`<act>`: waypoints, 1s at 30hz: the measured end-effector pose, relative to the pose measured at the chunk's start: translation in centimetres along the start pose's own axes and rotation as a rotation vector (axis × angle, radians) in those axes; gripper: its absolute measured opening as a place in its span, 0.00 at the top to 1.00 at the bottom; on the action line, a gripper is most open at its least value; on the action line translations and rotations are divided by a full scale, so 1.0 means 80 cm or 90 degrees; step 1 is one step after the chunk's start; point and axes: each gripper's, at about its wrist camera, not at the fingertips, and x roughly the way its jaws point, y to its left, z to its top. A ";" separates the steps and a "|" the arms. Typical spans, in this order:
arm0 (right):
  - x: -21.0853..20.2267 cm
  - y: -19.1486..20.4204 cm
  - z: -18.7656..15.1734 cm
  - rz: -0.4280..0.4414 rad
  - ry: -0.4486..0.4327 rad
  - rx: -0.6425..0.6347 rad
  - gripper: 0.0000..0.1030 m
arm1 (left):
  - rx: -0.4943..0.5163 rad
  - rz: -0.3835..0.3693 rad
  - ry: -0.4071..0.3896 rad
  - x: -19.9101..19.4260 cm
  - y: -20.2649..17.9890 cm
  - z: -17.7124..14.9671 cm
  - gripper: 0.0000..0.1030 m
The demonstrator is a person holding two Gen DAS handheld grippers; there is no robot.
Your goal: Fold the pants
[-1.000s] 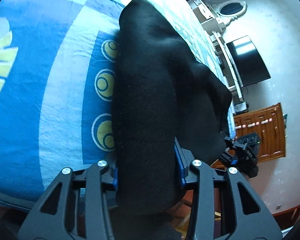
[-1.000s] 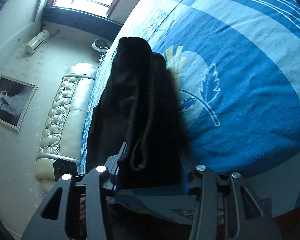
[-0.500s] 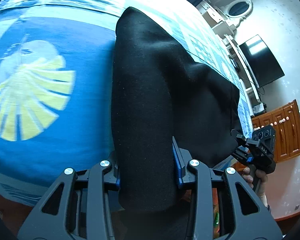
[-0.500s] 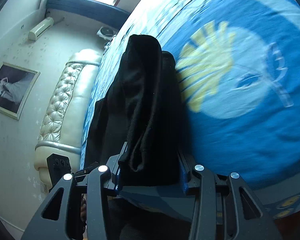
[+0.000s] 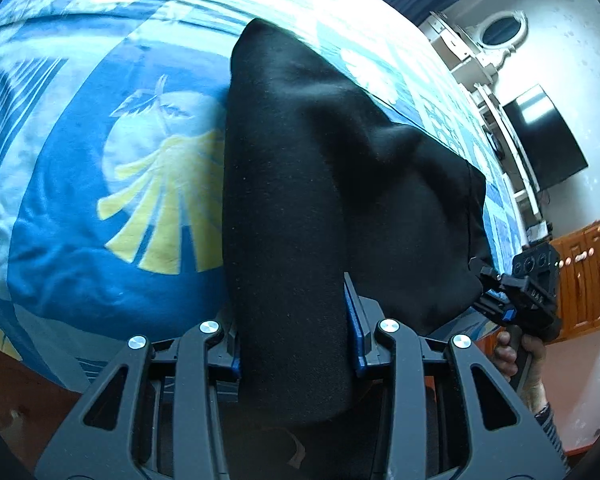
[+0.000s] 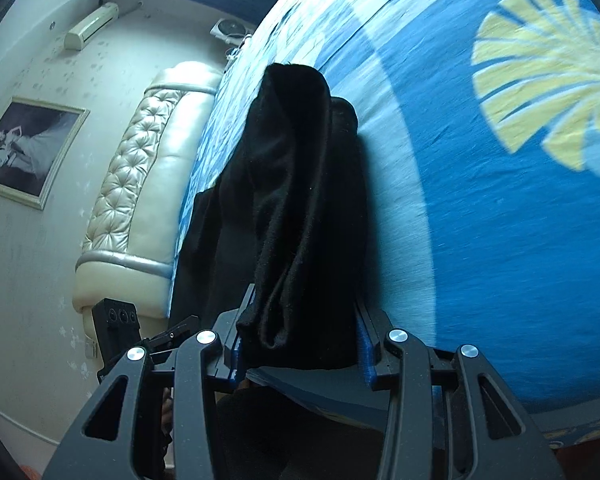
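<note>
The black pants (image 5: 308, 184) hang stretched between my two grippers above the blue patterned bed (image 5: 80, 208). My left gripper (image 5: 294, 332) is shut on one end of the pants; the cloth fills the gap between its blue pads. My right gripper (image 6: 298, 344) is shut on the other end, a bunched black fold (image 6: 300, 216). The right gripper also shows in the left wrist view (image 5: 512, 304), held by a hand at the pants' far corner. The left gripper shows in the right wrist view (image 6: 140, 340) at the lower left.
The bed's cream tufted headboard (image 6: 140, 184) stands against the wall under a framed picture (image 6: 28, 152). A black TV (image 5: 544, 140), white shelves (image 5: 496, 92) and a wooden cabinet (image 5: 588, 280) stand beyond the bed's far side. Brown floor (image 5: 4, 400) shows below the bed edge.
Both grippers have carried the pants across the bed; the yellow shell print has slid past under them. Both grips on the cloth are unchanged.
</note>
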 end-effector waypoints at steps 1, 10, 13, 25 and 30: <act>0.000 -0.004 -0.001 0.001 0.001 0.004 0.59 | -0.009 -0.008 0.004 0.002 0.005 0.000 0.63; 0.004 0.000 -0.006 0.009 -0.001 0.002 0.59 | -0.007 -0.006 0.003 0.012 0.002 -0.001 0.58; 0.004 0.001 -0.006 0.008 -0.002 0.001 0.59 | -0.002 -0.001 -0.001 0.013 0.004 0.000 0.57; 0.003 0.000 -0.006 0.008 -0.005 -0.001 0.59 | 0.010 0.007 -0.007 0.020 -0.001 0.000 0.54; 0.001 -0.002 -0.005 0.017 -0.009 0.003 0.57 | 0.012 0.018 -0.017 0.019 -0.001 0.000 0.44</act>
